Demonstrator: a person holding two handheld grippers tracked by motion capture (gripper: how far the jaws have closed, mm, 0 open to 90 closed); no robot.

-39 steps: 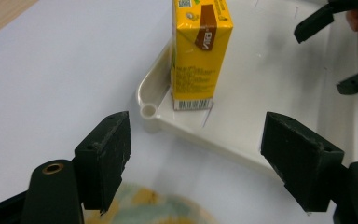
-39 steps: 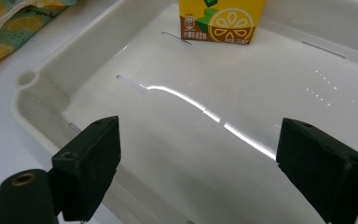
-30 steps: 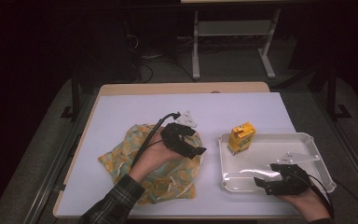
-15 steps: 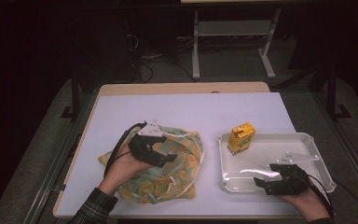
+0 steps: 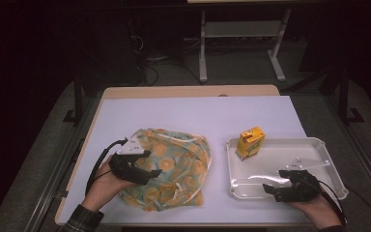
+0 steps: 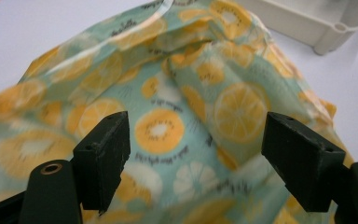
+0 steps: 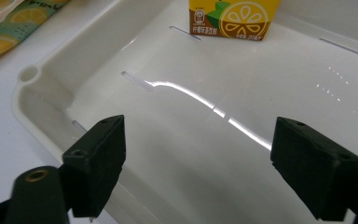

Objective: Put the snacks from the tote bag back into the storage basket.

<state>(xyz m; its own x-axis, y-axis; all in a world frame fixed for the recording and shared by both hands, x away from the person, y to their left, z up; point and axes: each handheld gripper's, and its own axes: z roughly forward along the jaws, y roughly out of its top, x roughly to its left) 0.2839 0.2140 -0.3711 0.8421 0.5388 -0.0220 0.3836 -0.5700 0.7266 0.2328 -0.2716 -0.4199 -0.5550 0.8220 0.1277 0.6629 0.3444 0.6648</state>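
Hovering over the near left part of one fruit-print bag (image 5: 174, 166) with left tongs (image 5: 147, 171), jaws wide, gripping nothing. Lying flat on the counter (image 5: 183, 116), left of one white tray (image 5: 319, 145). Hanging over the tray's near edge with right tongs (image 5: 270, 191), jaws just closing a little, released, empty. Standing in the tray's far corner: one juice box (image 5: 249, 142).

Glossy white plastic tray (image 5: 335, 166); thin, crinkled printed-cloth bag (image 5: 178, 169).

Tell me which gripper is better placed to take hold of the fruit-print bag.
Left. The left gripper hangs open right over the fruit-print bag, cloth between its jaws. The right gripper sits open at the white tray, apart from the bag.
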